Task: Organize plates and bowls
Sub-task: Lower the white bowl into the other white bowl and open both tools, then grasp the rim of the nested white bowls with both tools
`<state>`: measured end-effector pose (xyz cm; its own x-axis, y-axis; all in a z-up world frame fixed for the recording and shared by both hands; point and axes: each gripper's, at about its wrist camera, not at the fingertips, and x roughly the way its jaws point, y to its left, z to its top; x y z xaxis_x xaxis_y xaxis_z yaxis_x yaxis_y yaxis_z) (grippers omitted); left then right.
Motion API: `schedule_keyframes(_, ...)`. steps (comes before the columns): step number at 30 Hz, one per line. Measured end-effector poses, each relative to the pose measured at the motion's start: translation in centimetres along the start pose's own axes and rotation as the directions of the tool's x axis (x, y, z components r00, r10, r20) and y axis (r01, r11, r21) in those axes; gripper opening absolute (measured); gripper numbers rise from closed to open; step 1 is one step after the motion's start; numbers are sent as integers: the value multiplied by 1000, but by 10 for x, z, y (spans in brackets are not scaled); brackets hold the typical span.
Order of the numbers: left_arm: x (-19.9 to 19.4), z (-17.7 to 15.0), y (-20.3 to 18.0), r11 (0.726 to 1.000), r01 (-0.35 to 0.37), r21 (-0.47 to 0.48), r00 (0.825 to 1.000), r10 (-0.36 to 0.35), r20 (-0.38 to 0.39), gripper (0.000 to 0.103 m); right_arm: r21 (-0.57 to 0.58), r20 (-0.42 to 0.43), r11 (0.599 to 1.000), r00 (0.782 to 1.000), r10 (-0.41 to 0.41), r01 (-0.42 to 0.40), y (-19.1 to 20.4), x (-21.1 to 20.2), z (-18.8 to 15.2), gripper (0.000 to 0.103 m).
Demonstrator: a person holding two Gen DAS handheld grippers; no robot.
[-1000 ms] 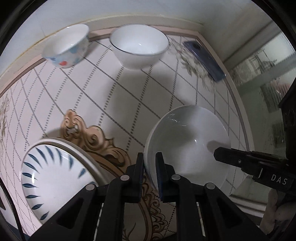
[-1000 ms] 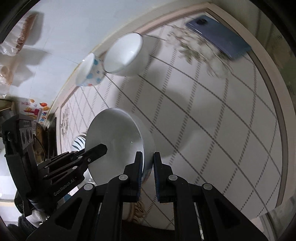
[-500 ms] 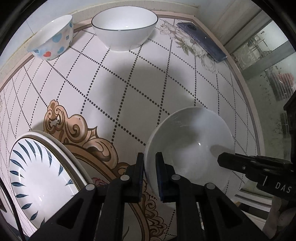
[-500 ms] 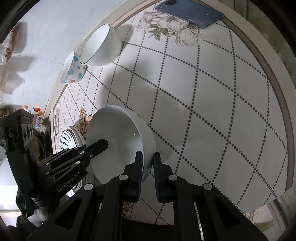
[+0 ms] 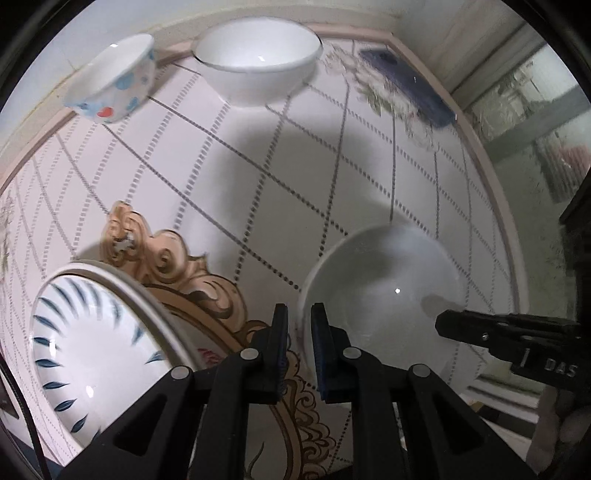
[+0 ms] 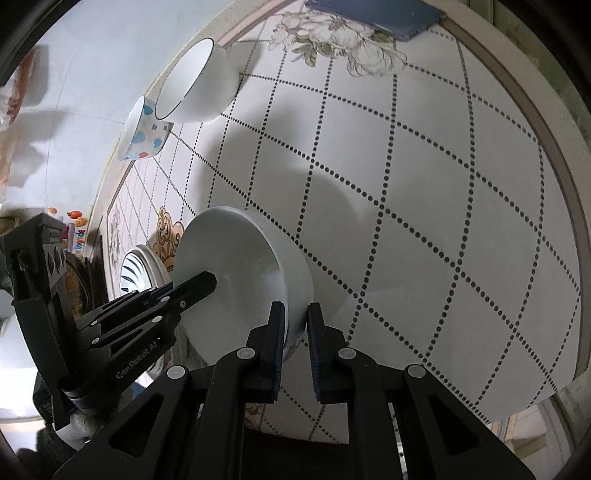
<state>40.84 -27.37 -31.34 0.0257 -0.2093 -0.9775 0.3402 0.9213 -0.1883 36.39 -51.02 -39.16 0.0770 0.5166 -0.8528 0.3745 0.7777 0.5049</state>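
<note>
- Since earlier, we carried the white bowl [image 5: 380, 291] toward the far bowls [image 5: 258, 70]; it sits lower right in the left view.
- Both grippers [image 5: 297, 332] [image 6: 295, 328] pinch opposite rims, jaws nearly closed.
- Uneven motion could twist it loose onto the table [image 6: 424, 221].

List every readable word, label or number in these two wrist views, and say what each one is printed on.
"DAS": white letters on the right gripper body, seen from the left wrist view.
"Gen Robot.AI": on the left gripper body, seen from the right wrist view.
Colourful lettering on a package at the left edge: too blurred to read.
Bowls, plate and phone: no text visible.
</note>
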Motion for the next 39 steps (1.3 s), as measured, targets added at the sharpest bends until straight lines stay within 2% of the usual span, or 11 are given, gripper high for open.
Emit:
schedule_keyframes(2,-19,6,4,1000,19,-20,999,-18,26,12,6,-13,1000,1000,8,-8,0,-7,2,15)
schedule_keyframes(5,-49,25,16,997,35,-64,995,-28,98,25,6,2,999,999,39,-39,4,-28,9,21)
schedule_keyframes(7,-58,41,27,995,38,-88,992,-27,127,41,0,25,999,998,50,-50,10,-43,20,37)
schedule_keyframes(9,-59,64,42,992,26,-122,989,-8,151,46,-3,62,996,994,92,-92,18,-56,37,40)
schedule_keyframes(15,-27,130,80,976,9,-218,992,19,127,46,-54,144,993,983,110,-103,52,-53,116,41)
schedule_keyframes(22,16,173,101,964,24,-265,998,-6,70,46,-6,96,989,984,150,-150,69,5,195,41)
schedule_keyframes(25,27,177,103,962,27,-271,998,-13,54,40,32,76,985,983,167,-169,66,26,212,41)
schedule_keyframes(27,32,179,99,968,26,-249,998,-13,54,19,36,78,986,984,162,-165,63,34,217,37)
schedule_keyframes(28,34,179,97,972,16,-235,999,-4,51,11,33,88,987,985,151,-155,63,35,218,27)
schedule_keyframes(30,33,177,94,979,-1,-206,998,14,63,9,16,97,993,988,118,-120,64,35,218,18)
schedule_keyframes(39,21,161,82,988,-49,-147,993,65,101,9,-48,120,998,992,36,-30,78,34,213,15)
